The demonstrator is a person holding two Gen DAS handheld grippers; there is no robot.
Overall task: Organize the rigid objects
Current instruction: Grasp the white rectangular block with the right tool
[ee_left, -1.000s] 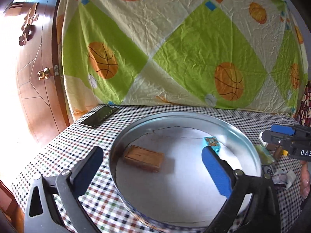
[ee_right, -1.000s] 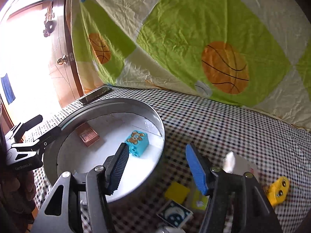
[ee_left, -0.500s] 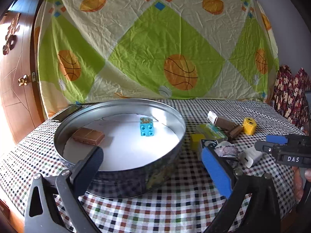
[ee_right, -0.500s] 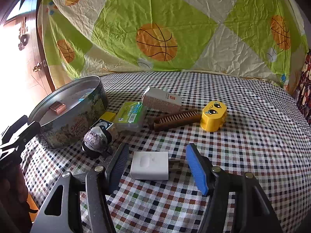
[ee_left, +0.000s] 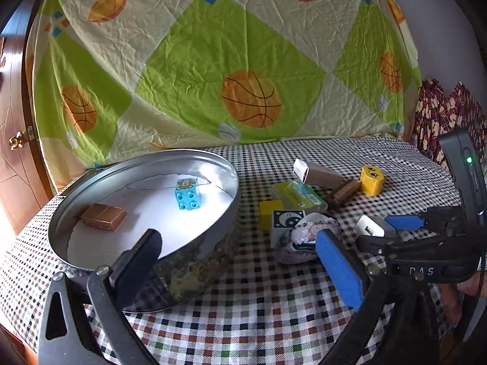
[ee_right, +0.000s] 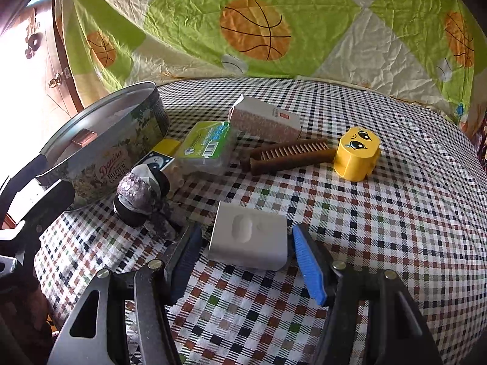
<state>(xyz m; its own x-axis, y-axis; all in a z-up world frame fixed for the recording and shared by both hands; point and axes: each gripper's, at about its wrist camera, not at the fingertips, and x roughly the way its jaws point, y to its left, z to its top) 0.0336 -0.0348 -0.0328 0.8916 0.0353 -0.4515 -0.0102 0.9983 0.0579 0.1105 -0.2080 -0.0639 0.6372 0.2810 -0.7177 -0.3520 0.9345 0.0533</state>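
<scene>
- Two grippers in play over the checked tablecloth, and both views have swung a long way since a second ago.
- Back then the left gripper looked almost straight down into the round cookie tin; now it sits back and lower, its claw spread wide with nothing between the pads, one finger over the tin's near rim, the other over bare cloth.
- Inside the tin, same as before: the blue toy brick and the copper-coloured flat case, well apart on the white liner.
- The right gripper was hanging by the tin's edge a second ago; now it is down at the white charger block, which lies on the cloth right between the two pads.
- Its claw is part-way spread: a sliver of gap shows on each side of the block, so the pads are not pressing it.
- Half a second ago the block was already between the fingers, but it looms larger now.
- Beyond it, outside the tin: yellow face block, brown comb, white carton, green packet, and a sequinned pouch near the tin's wall.
</scene>
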